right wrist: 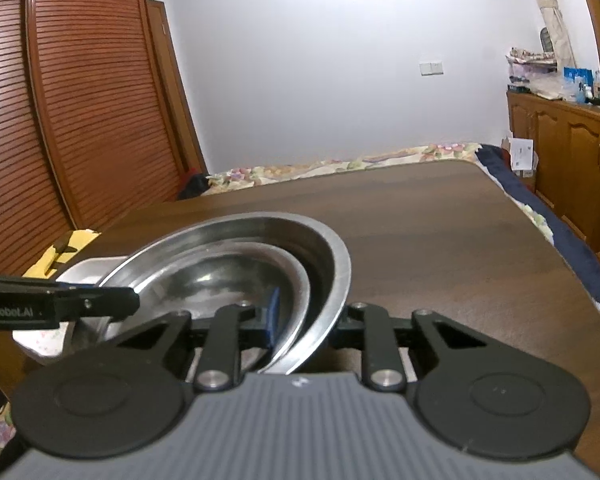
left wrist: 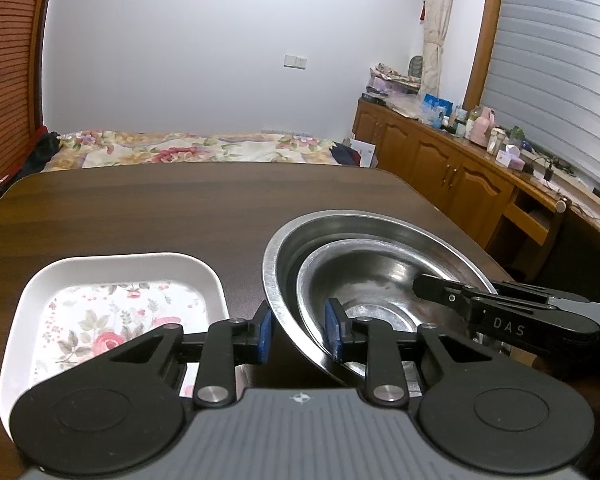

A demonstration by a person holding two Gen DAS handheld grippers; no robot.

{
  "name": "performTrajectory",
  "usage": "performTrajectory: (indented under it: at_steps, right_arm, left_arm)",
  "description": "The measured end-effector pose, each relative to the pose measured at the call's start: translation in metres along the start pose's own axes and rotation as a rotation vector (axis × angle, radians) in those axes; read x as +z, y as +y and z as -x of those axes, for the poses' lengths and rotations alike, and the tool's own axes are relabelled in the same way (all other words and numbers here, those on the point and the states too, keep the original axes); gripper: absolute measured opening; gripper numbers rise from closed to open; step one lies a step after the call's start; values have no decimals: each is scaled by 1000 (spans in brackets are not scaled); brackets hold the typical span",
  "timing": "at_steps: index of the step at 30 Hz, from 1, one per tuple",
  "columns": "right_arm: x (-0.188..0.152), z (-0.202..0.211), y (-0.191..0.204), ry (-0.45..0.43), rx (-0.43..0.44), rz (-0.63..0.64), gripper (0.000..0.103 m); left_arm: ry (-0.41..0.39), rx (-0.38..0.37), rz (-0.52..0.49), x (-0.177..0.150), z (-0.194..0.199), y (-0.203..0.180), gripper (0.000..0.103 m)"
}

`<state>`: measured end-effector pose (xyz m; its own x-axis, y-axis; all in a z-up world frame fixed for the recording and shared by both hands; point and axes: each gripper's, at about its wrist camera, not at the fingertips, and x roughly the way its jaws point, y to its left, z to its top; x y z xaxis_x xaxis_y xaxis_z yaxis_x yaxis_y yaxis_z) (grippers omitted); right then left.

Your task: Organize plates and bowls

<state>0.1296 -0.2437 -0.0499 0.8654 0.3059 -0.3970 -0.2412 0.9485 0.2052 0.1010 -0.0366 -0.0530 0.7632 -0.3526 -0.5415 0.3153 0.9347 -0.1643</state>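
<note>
While both grippers' fingers straddle the nested steel bowls' [left wrist: 380, 264] rims, left gripper [left wrist: 302, 330] and right gripper [right wrist: 306, 316] should close evenly, then lift level off the bench [left wrist: 140, 208].

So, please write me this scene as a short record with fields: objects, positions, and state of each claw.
surface: dark wooden table
large steel bowl: on the table, right of the tray
small steel bowl: nested inside the large one
tray: white, floral bottom, left of the bowls
left claw: fingers straddle the left rims of both bowls, seemingly not yet closed
right claw: fingers straddle the right rims, one inside, one outside; contact unclear
</note>
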Motion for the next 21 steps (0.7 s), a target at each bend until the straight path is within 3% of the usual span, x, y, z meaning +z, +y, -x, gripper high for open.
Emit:
performTrajectory:
  at_steps: [21]
  right_arm:
    - [30, 6, 41, -26, 78, 37, 25]
  left_arm:
    - [-74, 31, 16, 24, 56, 31, 29]
